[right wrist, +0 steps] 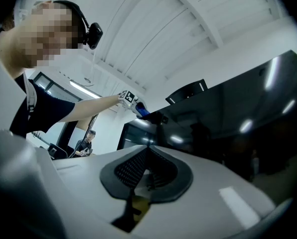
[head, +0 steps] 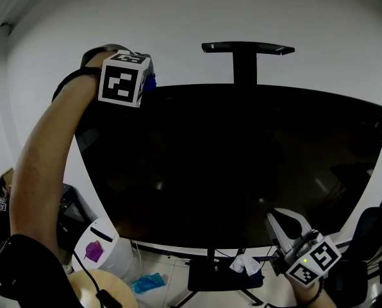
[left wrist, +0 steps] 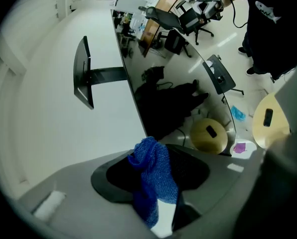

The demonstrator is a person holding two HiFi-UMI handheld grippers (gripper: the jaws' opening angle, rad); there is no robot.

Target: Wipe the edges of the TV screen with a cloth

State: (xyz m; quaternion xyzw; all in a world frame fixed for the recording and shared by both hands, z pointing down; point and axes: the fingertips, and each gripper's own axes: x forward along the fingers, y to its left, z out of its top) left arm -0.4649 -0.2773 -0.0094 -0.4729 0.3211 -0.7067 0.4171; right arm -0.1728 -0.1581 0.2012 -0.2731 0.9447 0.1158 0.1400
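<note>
The left gripper [left wrist: 156,171] has its jaws clamped on a bunched blue cloth [left wrist: 149,158], which sticks out past the tips. In the head view it is raised to the upper left corner of the TV screen [head: 242,165], with a blue tuft showing just beside the marker cube [head: 124,79] right at that corner. Whether the cloth actually presses on the frame or sits just off it I cannot tell. What matters for the coming stroke is the direction of the top edge. In the left gripper view it starts just beyond the cloth and runs straight away from the jaws, so the gripper looks along the edge rather than across it. In the head view that same edge stretches to the right, under the stand's shelf [head: 247,47], to the upper right corner. My reading is that the wipe along the top is at its start, with nearly the whole length ahead, and the move called for is a steady drag rightward with the cloth held against the rim. The right gripper [right wrist: 147,158] has its jaws closed on nothing; it hangs low at the right, near the screen's bottom edge and well apart from the cloth, so the left hand is plainly the one placed for this stroke
</note>
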